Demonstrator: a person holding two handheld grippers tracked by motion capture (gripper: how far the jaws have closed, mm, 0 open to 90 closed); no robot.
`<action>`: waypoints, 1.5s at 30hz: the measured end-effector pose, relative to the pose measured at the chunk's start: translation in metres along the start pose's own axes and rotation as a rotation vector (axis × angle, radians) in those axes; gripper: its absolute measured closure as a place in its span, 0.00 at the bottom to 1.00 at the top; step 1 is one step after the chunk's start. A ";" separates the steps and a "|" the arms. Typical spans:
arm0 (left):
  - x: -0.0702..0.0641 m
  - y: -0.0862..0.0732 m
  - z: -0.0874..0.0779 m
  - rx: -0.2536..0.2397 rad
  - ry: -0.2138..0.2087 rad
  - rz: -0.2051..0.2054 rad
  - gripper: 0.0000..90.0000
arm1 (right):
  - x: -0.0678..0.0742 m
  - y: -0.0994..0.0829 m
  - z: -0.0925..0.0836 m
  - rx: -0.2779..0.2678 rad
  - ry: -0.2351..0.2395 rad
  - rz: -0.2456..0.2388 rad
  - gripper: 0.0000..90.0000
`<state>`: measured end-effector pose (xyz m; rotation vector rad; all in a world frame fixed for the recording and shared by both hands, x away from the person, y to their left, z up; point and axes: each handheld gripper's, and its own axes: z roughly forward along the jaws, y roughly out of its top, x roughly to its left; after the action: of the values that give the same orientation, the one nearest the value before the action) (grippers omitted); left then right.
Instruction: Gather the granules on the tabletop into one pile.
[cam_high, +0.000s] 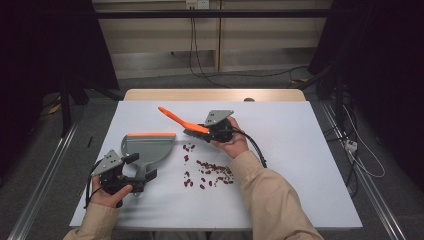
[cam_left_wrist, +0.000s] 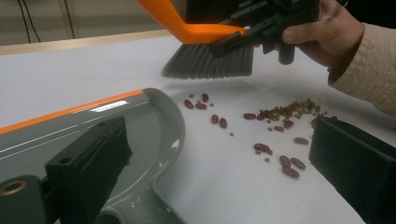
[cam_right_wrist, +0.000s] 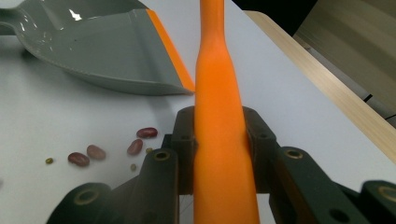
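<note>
**Sweeping beans toward the dustpan**

High view: the right gripper (cam_high: 216, 131) clamps the orange brush (cam_high: 183, 122); the beans (cam_high: 207, 172) lie at its 6 o'clock. The left gripper (cam_high: 131, 175) holds the grey dustpan (cam_high: 148, 147) by its handle.

Left gripper view: soft grey bristles (cam_left_wrist: 208, 60) hang above glossy beans; the dustpan's smooth plastic lip sits at their 9 o'clock.

Right gripper view: the jaws pinch the handle, its long axis pointing to 12 o'clock.
</note>
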<state>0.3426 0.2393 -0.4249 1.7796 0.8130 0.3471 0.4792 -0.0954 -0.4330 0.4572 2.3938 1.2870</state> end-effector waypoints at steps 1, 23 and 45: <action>0.000 0.000 0.000 0.000 -0.001 0.001 0.05 | 0.001 0.000 0.002 0.011 0.002 -0.013 0.79; 0.000 0.001 -0.001 -0.001 -0.003 0.007 0.05 | 0.030 -0.002 0.000 0.011 0.191 -0.087 0.79; -0.002 0.002 -0.001 0.001 -0.004 0.016 0.05 | 0.064 -0.011 -0.038 0.028 0.266 -0.137 0.79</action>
<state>0.3409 0.2380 -0.4221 1.7880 0.7965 0.3530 0.4039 -0.0991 -0.4344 0.1316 2.6098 1.3251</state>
